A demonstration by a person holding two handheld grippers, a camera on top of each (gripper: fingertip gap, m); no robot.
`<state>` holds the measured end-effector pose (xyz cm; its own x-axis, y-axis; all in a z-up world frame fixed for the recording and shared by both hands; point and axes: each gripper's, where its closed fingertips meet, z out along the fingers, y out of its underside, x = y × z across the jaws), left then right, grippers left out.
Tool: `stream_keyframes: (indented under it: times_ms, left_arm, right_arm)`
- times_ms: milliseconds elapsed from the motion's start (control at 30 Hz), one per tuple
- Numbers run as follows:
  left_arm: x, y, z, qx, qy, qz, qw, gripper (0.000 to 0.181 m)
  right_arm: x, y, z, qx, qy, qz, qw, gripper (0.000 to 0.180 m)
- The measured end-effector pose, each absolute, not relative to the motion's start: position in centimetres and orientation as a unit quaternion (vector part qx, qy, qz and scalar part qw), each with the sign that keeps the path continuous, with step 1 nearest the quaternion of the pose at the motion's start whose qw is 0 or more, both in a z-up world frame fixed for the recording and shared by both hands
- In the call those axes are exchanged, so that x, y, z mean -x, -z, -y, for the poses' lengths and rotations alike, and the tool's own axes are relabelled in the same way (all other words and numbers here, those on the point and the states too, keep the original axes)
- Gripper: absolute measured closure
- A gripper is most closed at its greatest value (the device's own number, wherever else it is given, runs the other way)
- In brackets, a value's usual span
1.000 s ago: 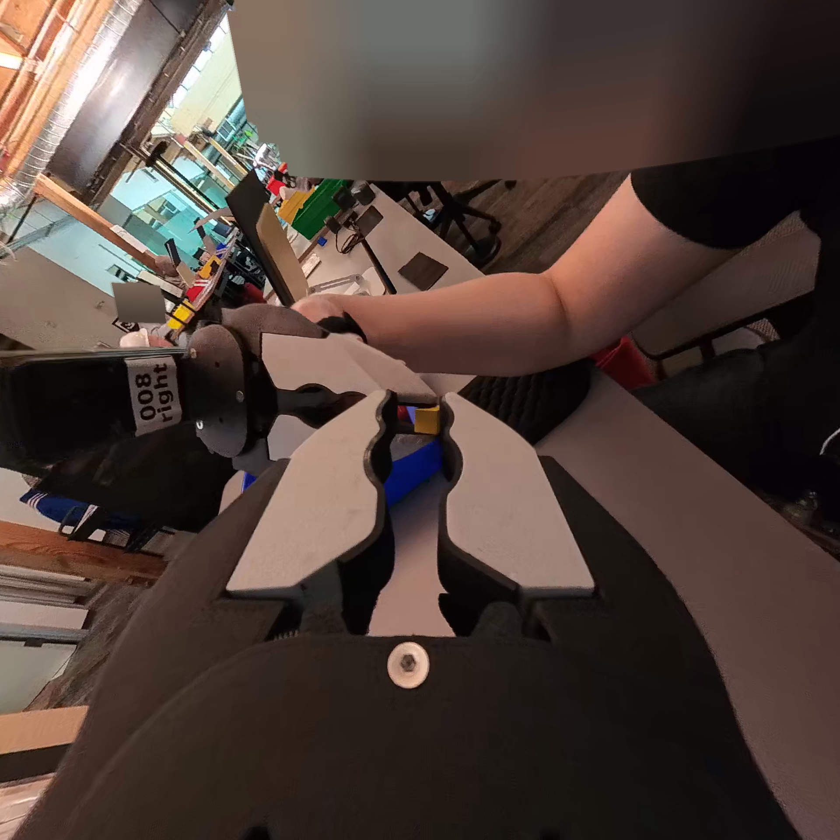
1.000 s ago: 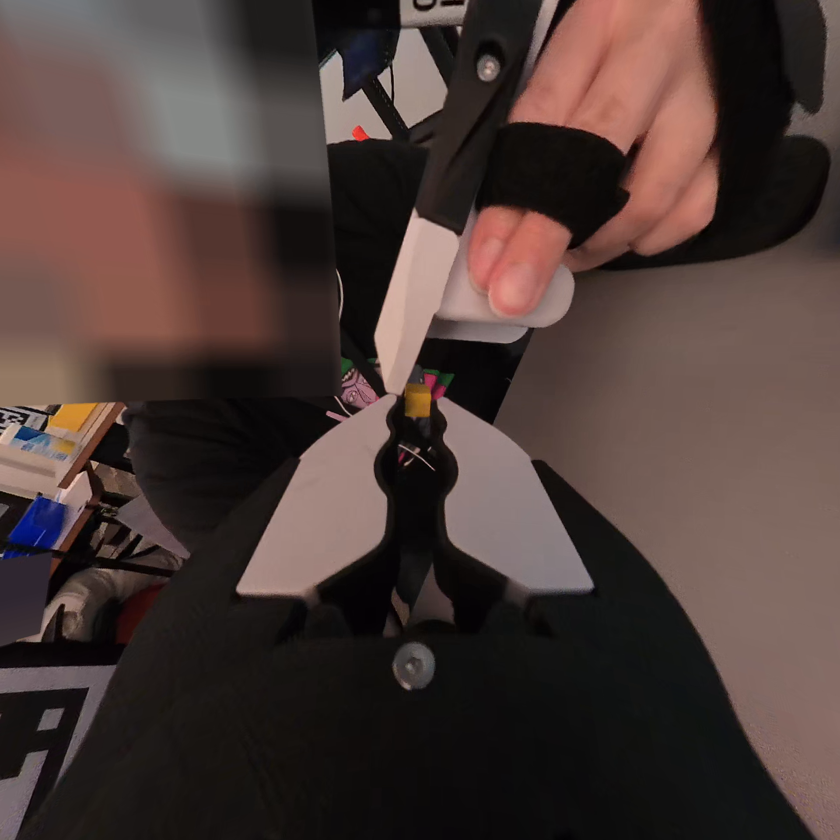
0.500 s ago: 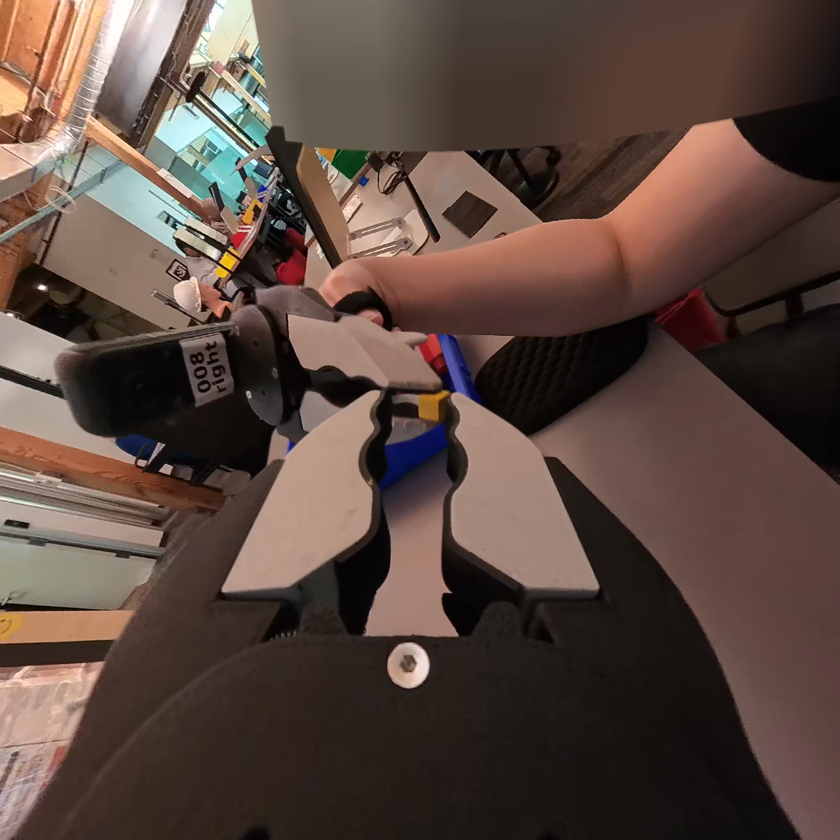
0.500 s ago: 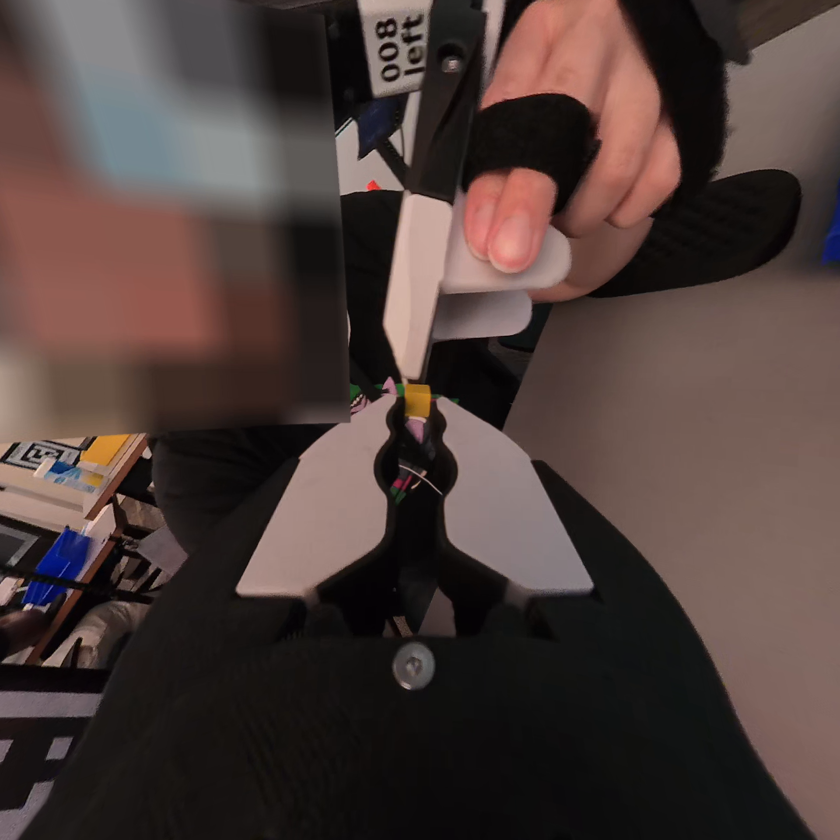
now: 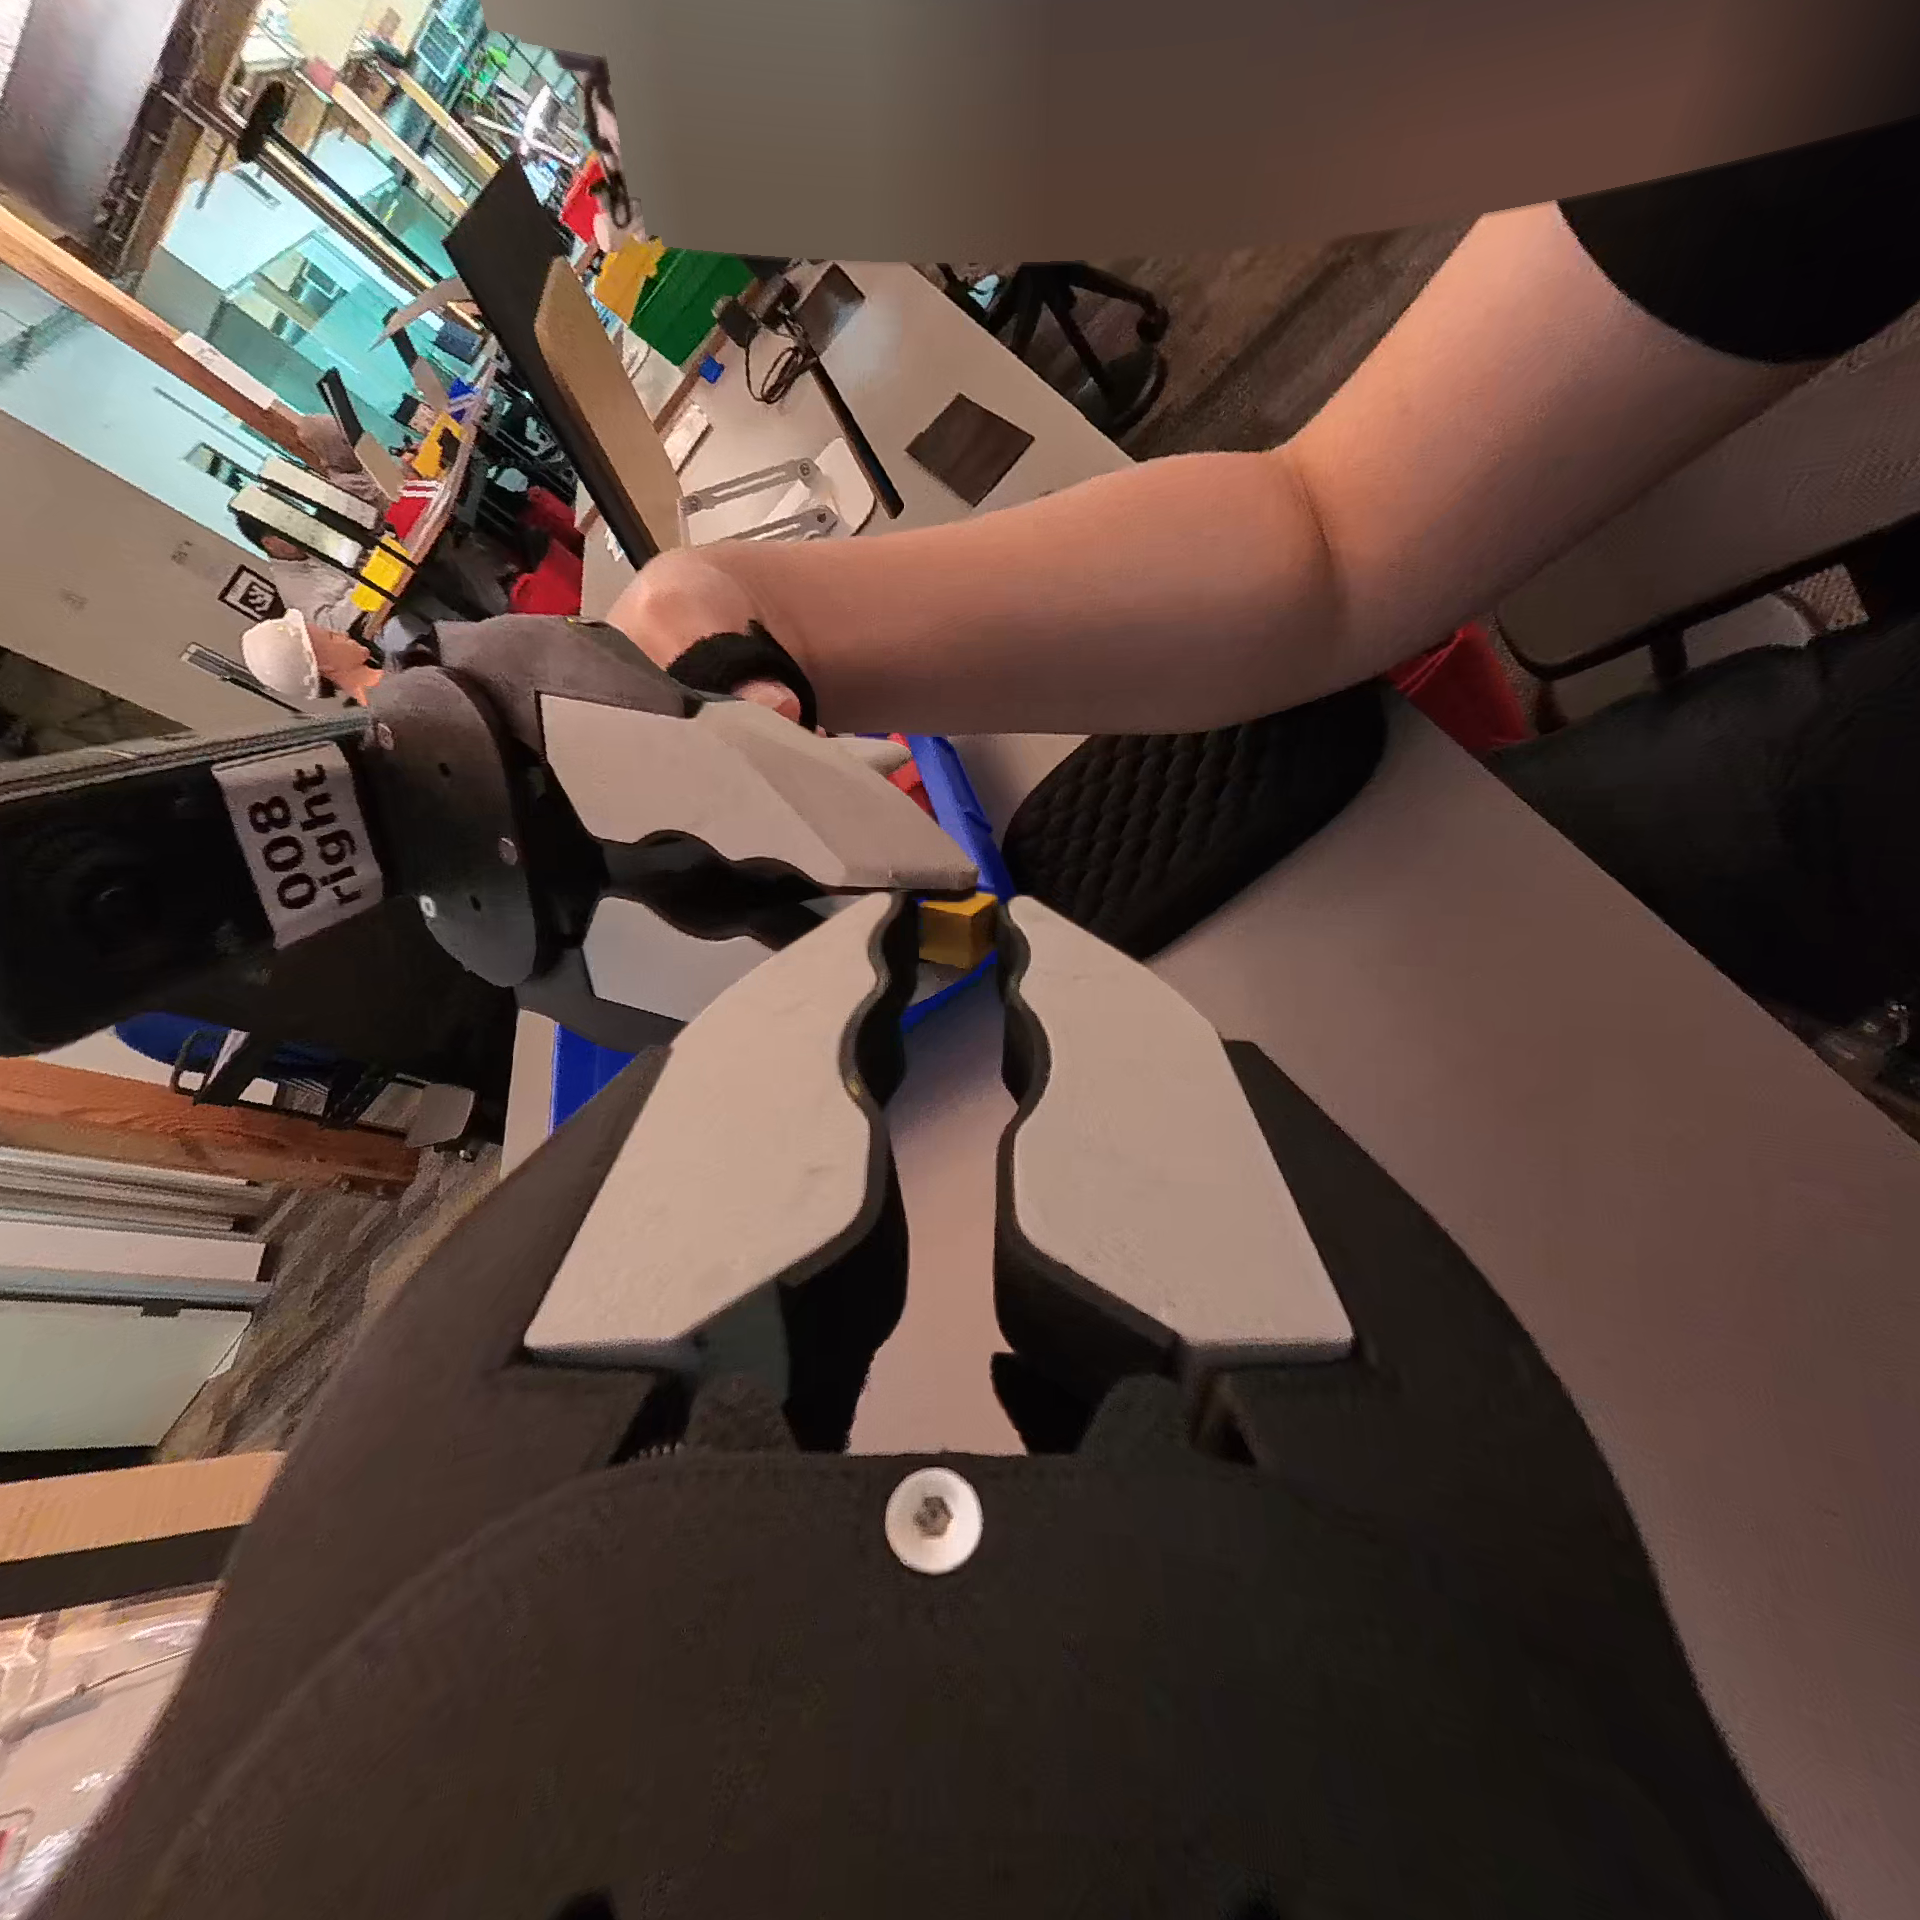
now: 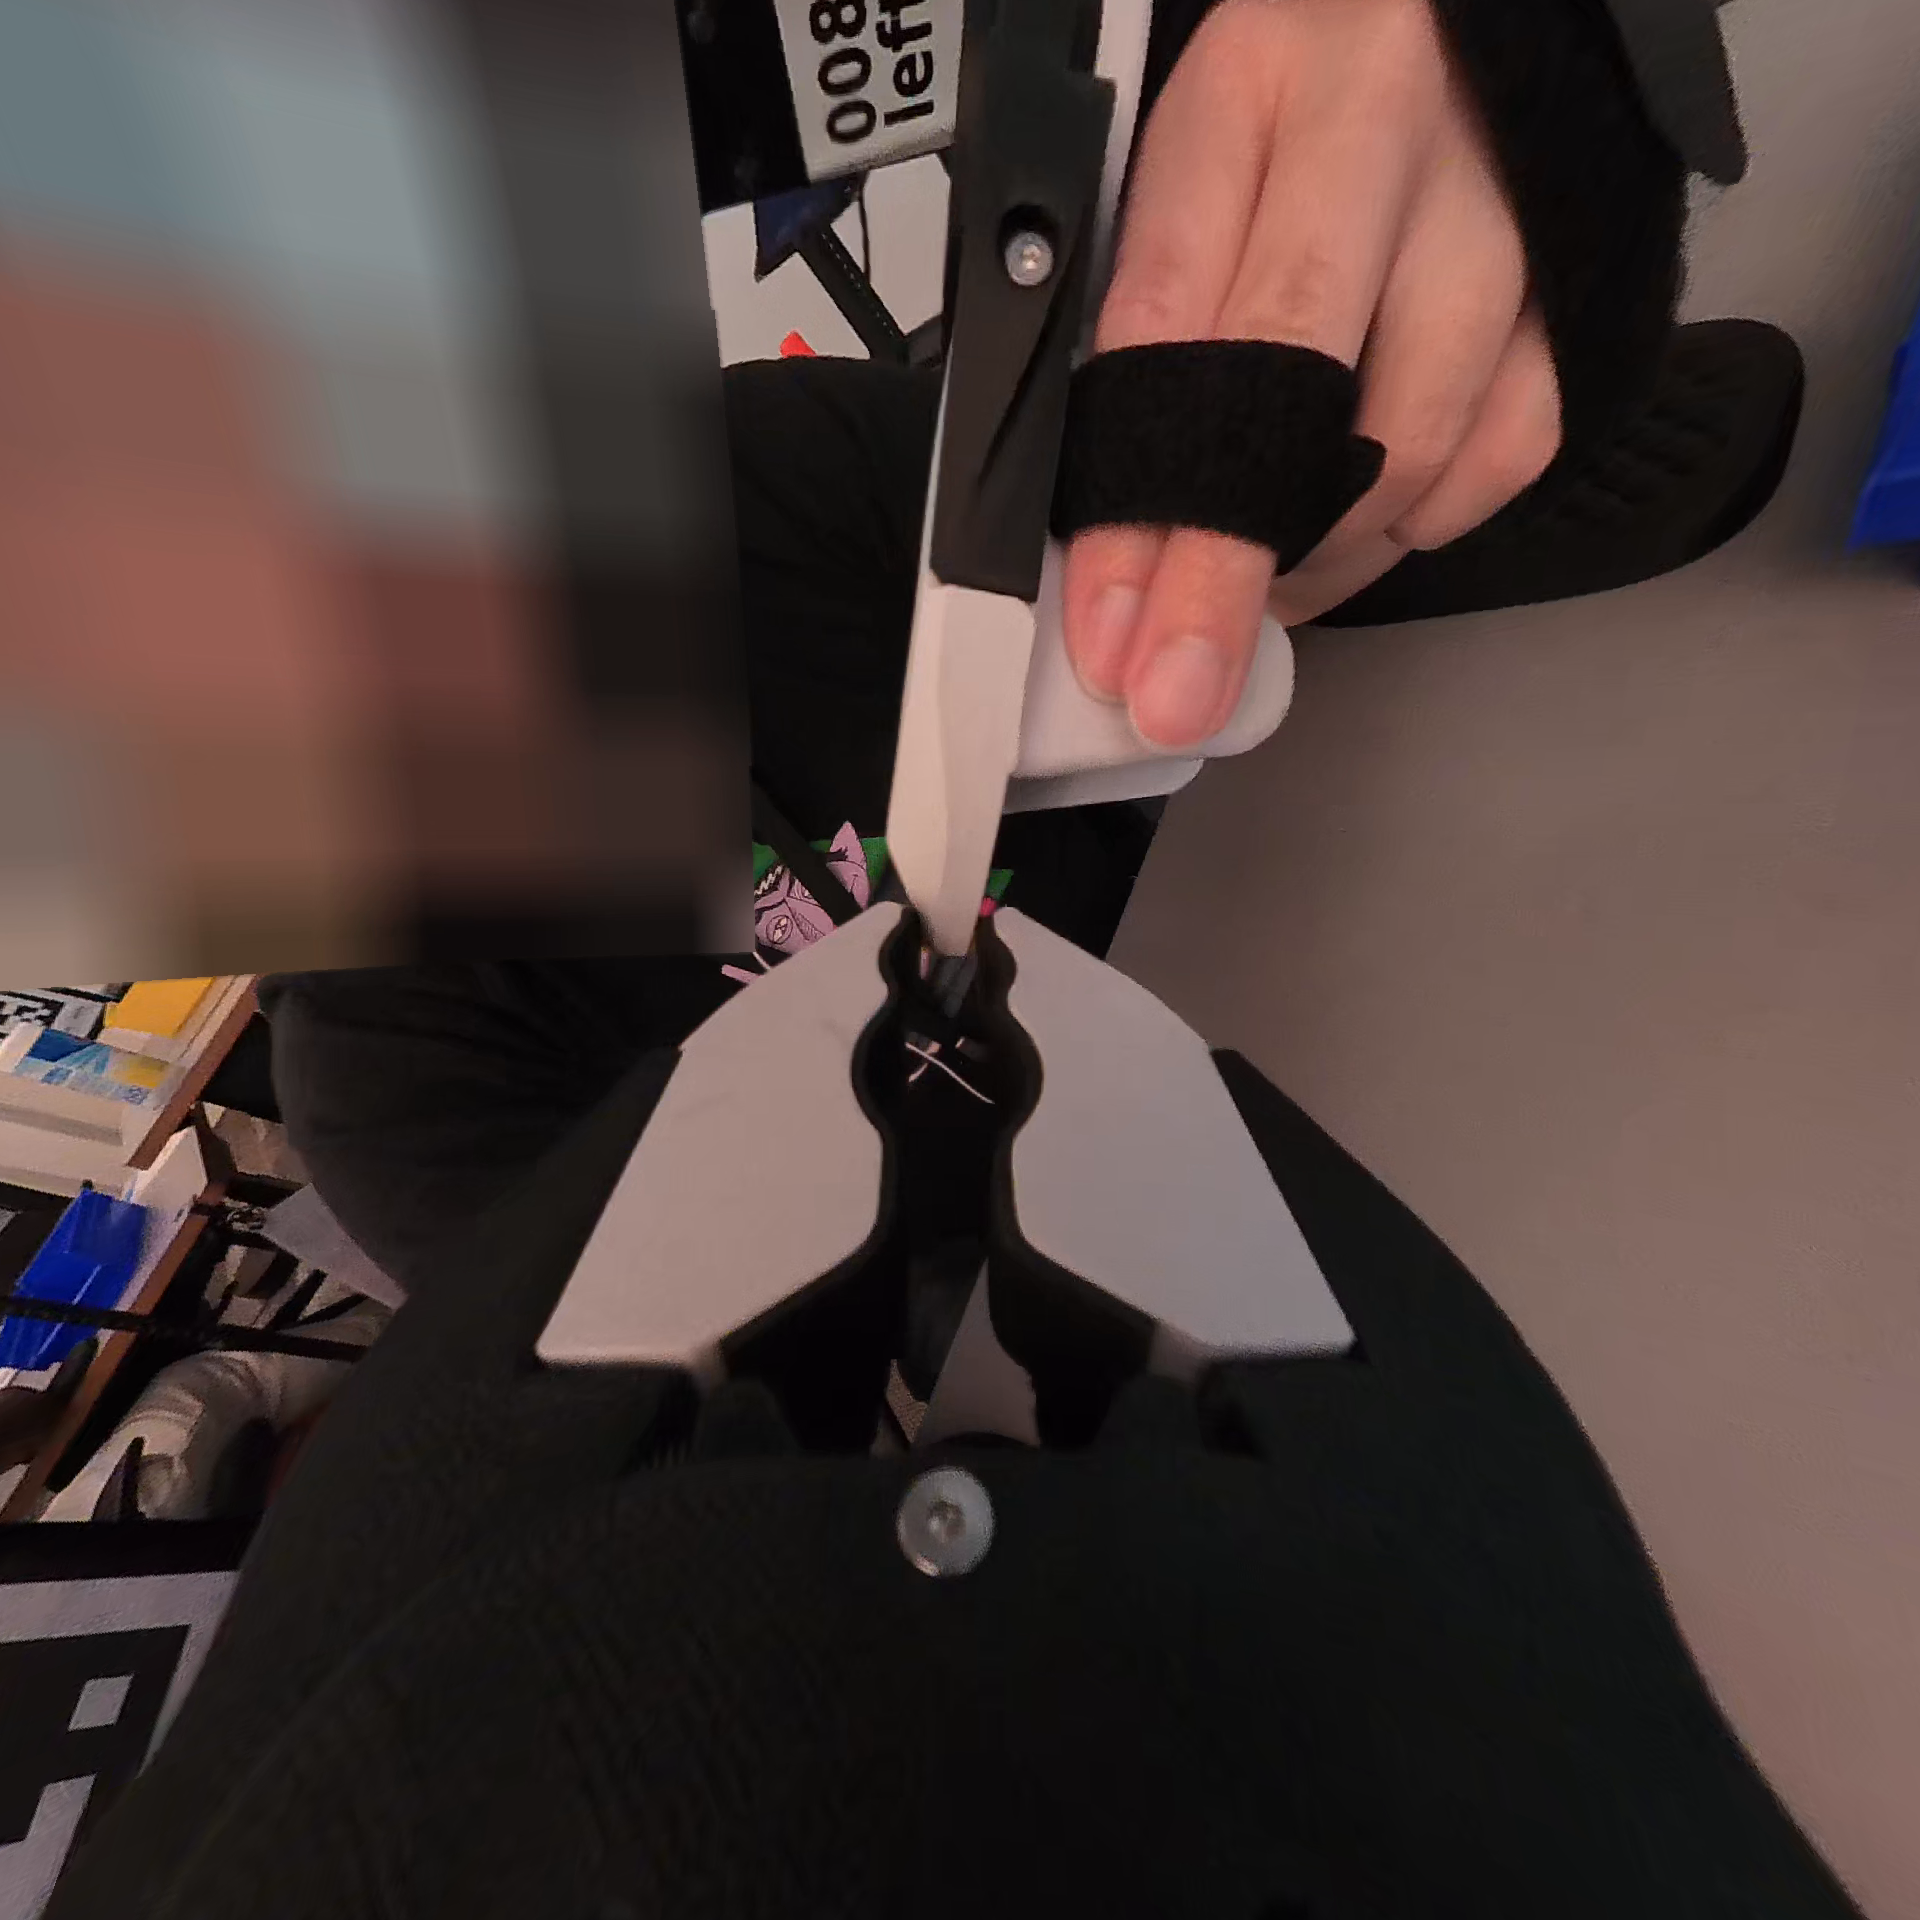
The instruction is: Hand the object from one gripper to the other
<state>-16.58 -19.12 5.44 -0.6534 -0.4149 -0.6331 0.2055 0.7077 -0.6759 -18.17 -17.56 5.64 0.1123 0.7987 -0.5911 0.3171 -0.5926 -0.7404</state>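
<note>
A small yellow block (image 5: 956,932) sits between the tips of my left gripper (image 5: 954,916), whose two grey fingers press against its sides above the grey table (image 5: 1507,1091). My right gripper comes in from the left in the left wrist view, and its upper finger (image 5: 748,790) lies on top of the block. In the right wrist view my right gripper (image 6: 948,935) stays narrow. A finger (image 6: 961,769) of the left gripper stands edge-on at its tips and hides the block. Both grippers appear shut on the block, crosswise.
A blue bin (image 5: 971,831) and a black mesh cushion (image 5: 1195,810) lie on the table just behind the grippers. A person's bare forearm (image 5: 1143,592) reaches across to the right gripper. A hand (image 6: 1299,364) with a black finger strap holds the left gripper. My two grippers' fingertips are within a few centimetres of each other.
My left gripper's fingers have closed in from a wider gap onto the block's sides. The right gripper has kept its grip. The left finger now covers the block in the right wrist view.
</note>
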Motion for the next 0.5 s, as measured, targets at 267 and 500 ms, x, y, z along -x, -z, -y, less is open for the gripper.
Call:
stream_keyframes:
  times_ms: [267, 500]
  left_arm:
    - [14.0, -10.6, 15.1, 0.109, 0.338, -0.724, 0.591, 0.168]
    - [14.8, -17.3, 9.4, 0.103, 0.133, -0.493, 0.854, 0.168]
  right_arm:
    - [16.6, -7.4, 14.0, 0.716, -0.412, 0.397, 0.4, 0.132]
    - [14.2, -15.2, 9.4, 0.621, -0.225, 0.312, 0.683, 0.124]
